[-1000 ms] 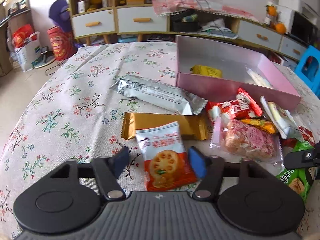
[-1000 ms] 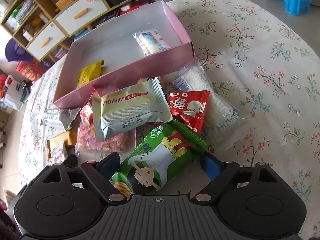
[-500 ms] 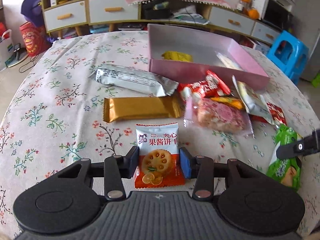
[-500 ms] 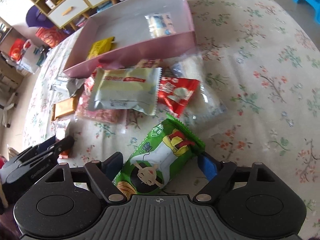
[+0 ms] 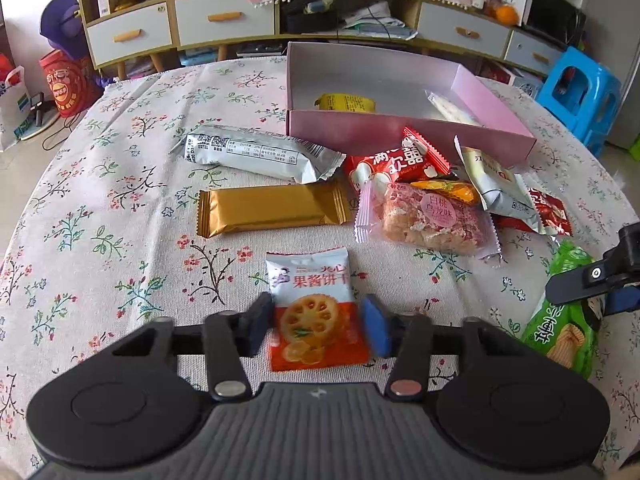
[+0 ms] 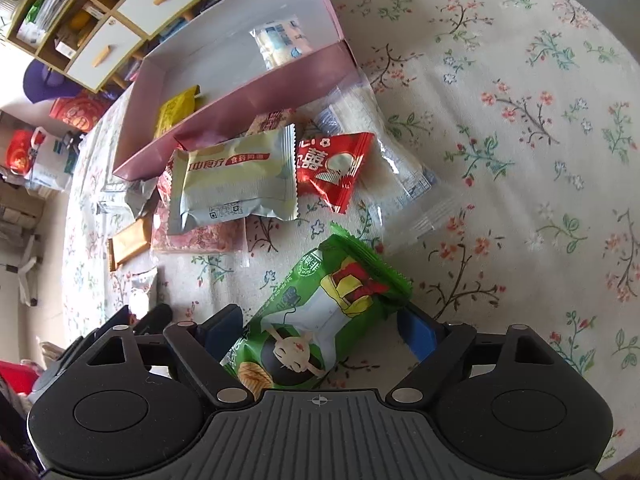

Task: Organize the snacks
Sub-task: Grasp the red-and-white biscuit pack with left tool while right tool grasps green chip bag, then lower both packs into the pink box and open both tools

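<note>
Near the pink box point(image 5: 408, 132), both tools have closed in: the left tool point(image 5: 318, 322) now pinches the biscuit packet point(image 5: 314, 308), and the right tool point(image 6: 320, 330) has just been narrowing around the green snack bag point(image 6: 320, 316), one pad not yet touching. Both lifts look imminent. Bare worktop point(image 6: 520, 160) flanks the box; its near wall needs clearing.

A white-and-orange biscuit packet point(image 5: 316, 312) lies flat at six o'clock; a green crinkled snack bag point(image 6: 320, 316) lies tilted; an open pink cardboard box point(image 5: 408, 136) sits at twelve o'clock.
</note>
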The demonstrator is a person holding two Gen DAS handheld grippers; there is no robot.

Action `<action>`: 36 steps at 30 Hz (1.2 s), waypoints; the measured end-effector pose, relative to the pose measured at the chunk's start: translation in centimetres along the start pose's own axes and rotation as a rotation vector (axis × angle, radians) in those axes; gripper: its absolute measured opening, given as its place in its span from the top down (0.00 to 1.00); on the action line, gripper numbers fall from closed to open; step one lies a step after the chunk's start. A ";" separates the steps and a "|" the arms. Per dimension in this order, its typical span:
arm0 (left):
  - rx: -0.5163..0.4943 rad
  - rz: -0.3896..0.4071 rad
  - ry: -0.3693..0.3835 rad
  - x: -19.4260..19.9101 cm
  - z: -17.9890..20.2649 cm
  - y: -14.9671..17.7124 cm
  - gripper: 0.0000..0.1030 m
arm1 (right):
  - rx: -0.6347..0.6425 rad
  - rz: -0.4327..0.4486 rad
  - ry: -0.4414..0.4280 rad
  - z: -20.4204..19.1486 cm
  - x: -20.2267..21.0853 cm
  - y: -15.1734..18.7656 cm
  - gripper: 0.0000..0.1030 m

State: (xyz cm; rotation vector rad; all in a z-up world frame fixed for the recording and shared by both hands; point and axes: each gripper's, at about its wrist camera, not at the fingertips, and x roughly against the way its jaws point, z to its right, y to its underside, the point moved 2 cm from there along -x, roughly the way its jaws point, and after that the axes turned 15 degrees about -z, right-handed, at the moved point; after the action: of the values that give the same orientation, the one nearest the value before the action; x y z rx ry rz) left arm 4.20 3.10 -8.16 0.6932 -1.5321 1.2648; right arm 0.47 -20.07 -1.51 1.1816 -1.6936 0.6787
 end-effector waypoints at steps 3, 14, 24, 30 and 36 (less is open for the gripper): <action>0.013 -0.008 0.003 0.2 -0.1 0.1 0.63 | 0.023 0.001 -0.016 -0.5 0.2 0.3 0.44; 0.016 -0.011 0.044 1.7 0.1 0.3 0.65 | 0.066 -0.004 -0.069 -1.1 1.8 1.0 0.57; 0.035 0.032 0.100 3.7 0.2 -0.6 0.65 | 0.086 0.041 -0.197 -1.9 5.6 1.3 0.58; 0.056 0.073 0.139 4.6 0.1 -2.3 0.65 | 0.071 0.073 -0.276 -2.3 7.1 0.0 0.58; 0.081 0.105 0.163 4.8 0.2 -4.1 0.65 | 0.037 0.146 -0.342 -2.0 8.9 -2.3 0.58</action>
State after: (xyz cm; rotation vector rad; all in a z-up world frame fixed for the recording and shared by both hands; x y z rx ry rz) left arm 6.12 2.47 -2.14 0.5527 -1.4046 1.4329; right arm 2.40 -22.89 7.20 1.2630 -2.0762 0.6233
